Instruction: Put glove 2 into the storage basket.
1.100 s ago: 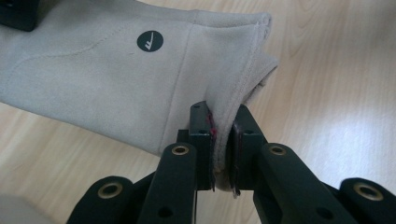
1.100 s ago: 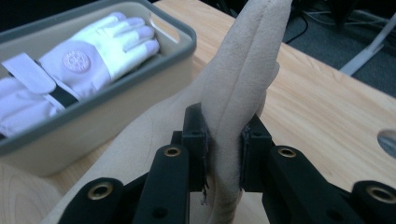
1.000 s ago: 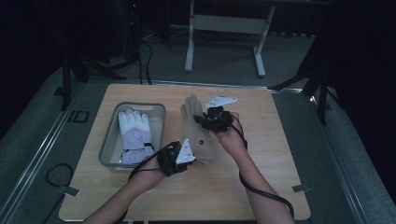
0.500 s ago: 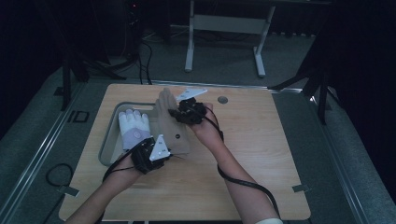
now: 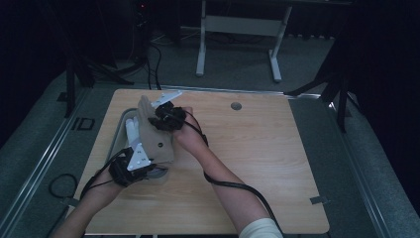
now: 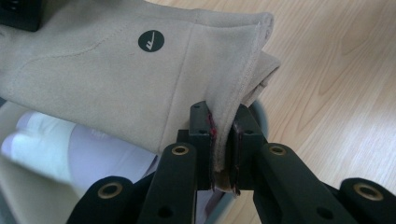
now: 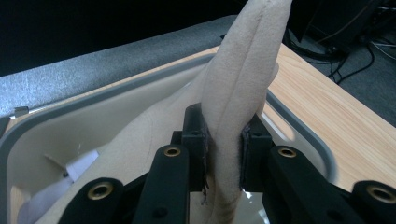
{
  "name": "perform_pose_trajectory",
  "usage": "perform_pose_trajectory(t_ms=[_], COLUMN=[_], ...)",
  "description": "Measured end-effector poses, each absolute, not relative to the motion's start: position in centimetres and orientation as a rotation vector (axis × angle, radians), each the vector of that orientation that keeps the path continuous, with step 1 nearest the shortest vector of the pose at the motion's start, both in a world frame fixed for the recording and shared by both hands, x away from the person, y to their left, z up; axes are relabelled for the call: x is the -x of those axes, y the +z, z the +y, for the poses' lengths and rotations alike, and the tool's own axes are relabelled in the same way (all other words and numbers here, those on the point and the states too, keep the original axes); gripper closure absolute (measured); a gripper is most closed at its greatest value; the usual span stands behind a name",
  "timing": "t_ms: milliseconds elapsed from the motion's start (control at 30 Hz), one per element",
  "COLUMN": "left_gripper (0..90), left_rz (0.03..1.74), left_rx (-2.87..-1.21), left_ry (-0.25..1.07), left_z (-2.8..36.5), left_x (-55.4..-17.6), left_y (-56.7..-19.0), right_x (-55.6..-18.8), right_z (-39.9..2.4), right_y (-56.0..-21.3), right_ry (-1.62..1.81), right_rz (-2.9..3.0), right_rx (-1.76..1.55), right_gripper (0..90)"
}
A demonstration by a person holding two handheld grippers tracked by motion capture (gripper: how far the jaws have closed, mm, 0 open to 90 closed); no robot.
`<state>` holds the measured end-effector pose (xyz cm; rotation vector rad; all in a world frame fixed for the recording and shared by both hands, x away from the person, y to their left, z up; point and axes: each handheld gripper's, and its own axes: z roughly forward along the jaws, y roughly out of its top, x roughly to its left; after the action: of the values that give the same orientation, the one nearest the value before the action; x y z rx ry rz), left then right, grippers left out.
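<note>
Left gripper [image 6: 223, 140] and right gripper [image 7: 223, 140] both clamped on beige glove [image 5: 156, 136] above tray [image 5: 119, 130].

Looks like a lab or test room: dark surroundings, grey carpet floor [image 5: 356, 148], one bare wooden table [image 5: 257, 148] mid-frame, a white metal stand [image 5: 237, 29] at the top, cables [image 5: 148, 54] upper left.

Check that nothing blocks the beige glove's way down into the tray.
Nothing blocks it, though the tray isn't empty. Both grippers hold the beige glove above it, and a white glove already lies inside, directly beneath; the beige one would land on it.
</note>
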<state>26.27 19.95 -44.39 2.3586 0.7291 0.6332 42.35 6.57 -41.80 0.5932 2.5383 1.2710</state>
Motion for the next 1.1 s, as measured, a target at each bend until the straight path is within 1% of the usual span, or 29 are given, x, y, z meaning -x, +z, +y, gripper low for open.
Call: perform_pose_trajectory(t_ms=[200, 333, 533, 667, 833, 900, 933, 967, 1067, 1100], left_gripper=[82.0, 82.0, 81.9, 81.9, 81.7, 81.7, 81.7, 81.5, 80.4, 79.2], left_rz=[0.779, 0.804, 0.816, 0.833, 0.860, 0.862, 0.860, 0.859, 0.867, 0.874], left_rx=[-2.354, -2.356, -2.376, -2.368, -2.371, -2.371, -2.376, -2.374, -2.364, -2.358], left_ry=[0.650, 0.641, 0.601, 0.591, 0.535, 0.534, 0.530, 0.534, 0.522, 0.517], left_z=[21.7, 22.3, 22.0, 22.0, 22.1, 22.0, 21.9, 21.9, 22.0, 22.1], left_x=[-25.9, -26.2, -26.6, -27.0, -27.7, -27.8, -27.8, -27.8, -27.8, -27.8], left_y=[-44.4, -45.0, -46.6, -46.9, -47.5, -47.6, -47.8, -47.8, -47.6, -47.4], right_x=[-42.5, -42.9, -43.5, -43.9, -44.6, -44.7, -44.7, -44.7, -44.5, -44.4], right_z=[9.1, 10.0, 10.4, 10.6, 10.1, 10.0, 9.9, 9.6, 8.9, 8.6], right_y=[-42.0, -42.9, -45.3, -47.0, -47.8, -47.8, -47.8, -47.5, -46.7, -46.4], right_ry=[1.288, 1.278, 1.218, 1.148, 1.163, 1.166, 1.175, 1.186, 1.208, 1.216], right_rz=[2.554, 2.577, 2.620, 2.636, 2.664, 2.670, 2.667, 2.662, 2.653, 2.635], right_rx=[-0.557, -0.570, -0.618, -0.640, -0.701, -0.713, -0.720, -0.714, -0.696, -0.691], right_gripper=[76.2, 76.2, 76.0, 75.2, 73.1, 72.0, 70.4, 63.7, 47.8, 44.5])
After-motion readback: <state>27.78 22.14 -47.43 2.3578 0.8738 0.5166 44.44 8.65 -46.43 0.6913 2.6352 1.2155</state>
